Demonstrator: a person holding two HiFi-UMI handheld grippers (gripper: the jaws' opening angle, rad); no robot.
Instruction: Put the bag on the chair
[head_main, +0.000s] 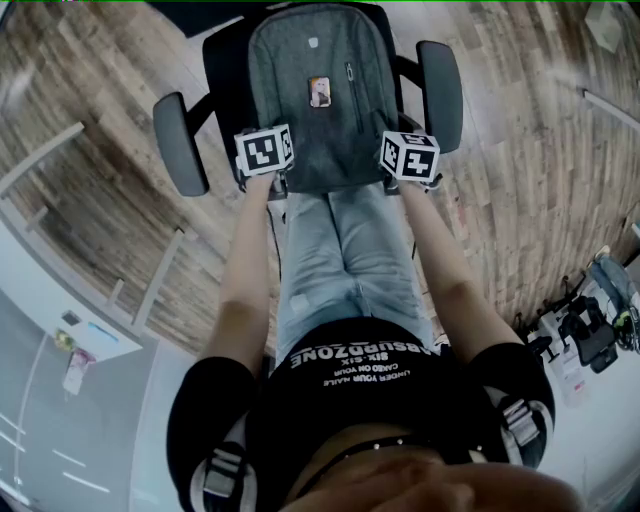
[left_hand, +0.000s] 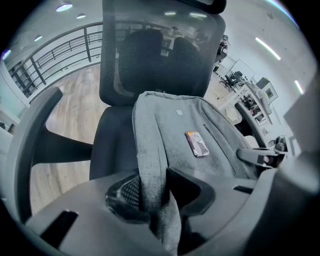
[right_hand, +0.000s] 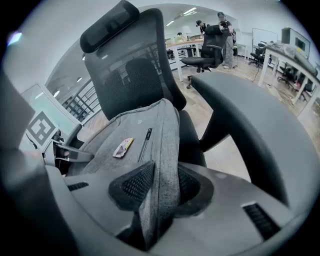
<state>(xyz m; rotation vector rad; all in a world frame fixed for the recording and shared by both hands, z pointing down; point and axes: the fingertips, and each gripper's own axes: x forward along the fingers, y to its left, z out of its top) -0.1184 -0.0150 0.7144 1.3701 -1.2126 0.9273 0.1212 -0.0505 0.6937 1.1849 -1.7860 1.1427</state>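
Note:
A grey fabric backpack (head_main: 315, 95) lies on the seat of a black office chair (head_main: 222, 60), leaning against its mesh backrest (left_hand: 160, 55). It carries a small rectangular tag (left_hand: 196, 143) on its front. My left gripper (left_hand: 152, 192) is shut on the bag's near left edge, fabric pinched between the pads. At the bag's near right edge my right gripper (right_hand: 159, 186) is shut on the fabric in the same way. In the head view both marker cubes, left (head_main: 265, 150) and right (head_main: 410, 156), sit at the bag's near corners.
The chair's armrests (head_main: 180, 142) (head_main: 440, 92) flank the bag on both sides. Wooden floor (head_main: 90, 90) surrounds the chair. Desks and another chair (right_hand: 207, 50) stand far behind, with a railing (left_hand: 55, 55) at the left.

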